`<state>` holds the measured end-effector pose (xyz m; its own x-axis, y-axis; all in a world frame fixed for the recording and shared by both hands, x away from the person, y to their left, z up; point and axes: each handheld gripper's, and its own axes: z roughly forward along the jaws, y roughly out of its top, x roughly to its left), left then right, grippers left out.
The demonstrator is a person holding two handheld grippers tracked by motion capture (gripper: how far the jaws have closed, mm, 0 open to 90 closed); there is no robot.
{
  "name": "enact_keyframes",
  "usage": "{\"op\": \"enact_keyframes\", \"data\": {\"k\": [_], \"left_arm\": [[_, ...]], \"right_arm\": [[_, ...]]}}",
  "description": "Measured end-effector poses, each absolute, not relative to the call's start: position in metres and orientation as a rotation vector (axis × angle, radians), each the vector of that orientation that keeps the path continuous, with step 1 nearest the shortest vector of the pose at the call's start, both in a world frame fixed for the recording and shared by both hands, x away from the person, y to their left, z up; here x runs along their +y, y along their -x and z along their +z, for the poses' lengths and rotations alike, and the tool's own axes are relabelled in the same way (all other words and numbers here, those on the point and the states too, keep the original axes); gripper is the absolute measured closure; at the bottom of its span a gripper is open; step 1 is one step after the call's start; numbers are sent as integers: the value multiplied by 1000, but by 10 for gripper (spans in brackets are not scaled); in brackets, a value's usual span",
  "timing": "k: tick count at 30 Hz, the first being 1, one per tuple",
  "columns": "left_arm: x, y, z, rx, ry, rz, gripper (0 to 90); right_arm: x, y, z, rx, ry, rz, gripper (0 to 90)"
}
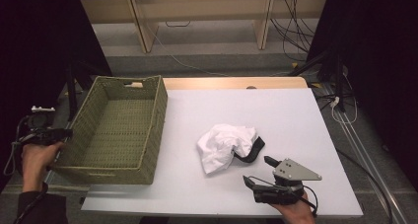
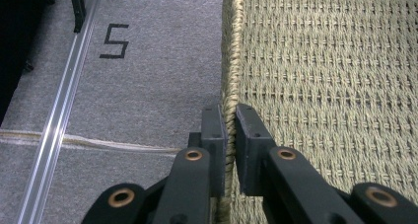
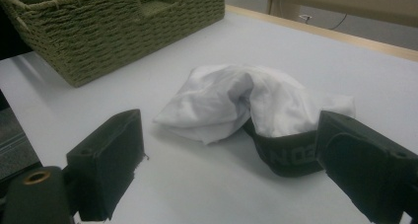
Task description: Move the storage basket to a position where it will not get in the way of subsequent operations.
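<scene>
a: what's the left tool (image 2: pixel 230 135) got hold of?

b: the rim of the woven basket (image 1: pixel 154 116). its two black jaws are pressed onto the braided edge, one jaw outside the wall and one inside, pinching it. the basket is a green, coarse weave, rectangular, with a cut-out handle slot in the far end wall.

a: and where does the basket sit?

b: on the left part of the counter (image 1: pixel 296 115), its left side hanging past the counter's edge over grey carpet. its long axis runs away from the person, toward the far end. inside it looks bare, just the woven bottom.

a: the right tool (image 1: pixel 256 172)?

b: low at the near edge, jaws spread wide, nothing between the pads. it points at the white cloth (image 1: pixel 222 145), which lies crumpled and soft in the middle of the counter, well apart from the basket. a dark elastic band (image 1: pixel 254 150) with faint lettering curls out of the cloth's right side, the nearest part to that tool.

a: anything in the way?

b: not between the cloth and the basket; the pale, smooth counter lies flat there. beyond the far edge stand wooden legs (image 1: pixel 140 29), and loose cables (image 1: pixel 291 31) trail on the floor. on the carpet by the basket there's a metal rail (image 2: pixel 54 130) and a black mark shaped like a five.
</scene>
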<state>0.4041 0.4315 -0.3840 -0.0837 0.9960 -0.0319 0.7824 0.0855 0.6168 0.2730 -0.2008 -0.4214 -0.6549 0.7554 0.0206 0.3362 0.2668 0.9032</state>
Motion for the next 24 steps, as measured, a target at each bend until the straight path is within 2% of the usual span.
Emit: {"op": "enact_keyframes", "data": {"k": [2,4,5,7,8,9,12,15,19,24], "left_arm": [[431,-404,-383,1923,-1721,624,803],[431,-403,-382,1916,-1702,612,647],[430,-403,-380,1918,-1693,609,647],[425,-402,-375,1902,-1689,604,555],[420,-402,-373,1889,-1680,599,462],[418,-403,-372,1892,-1683,606,462],[407,-404,-367,1857,-1660,591,348],[395,-403,-360,1842,-1668,640,316],[376,-403,-351,1776,-1666,619,246],[352,-404,-344,1611,-1655,470,195]], "right_arm": [[-201,-273,-421,2126,-984,1358,126],[-201,-273,-421,2128,-984,1357,125],[-201,-273,-421,2128,-984,1357,125],[-201,-273,-421,2127,-985,1357,126],[-202,-273,-421,2128,-990,1354,125],[-202,-273,-421,2128,-990,1354,125],[-202,-273,-421,2129,-991,1352,125],[-202,-273,-421,2129,-989,1353,126],[-202,-273,-421,2129,-989,1352,125],[-202,-274,-421,2128,-988,1355,125]]}}
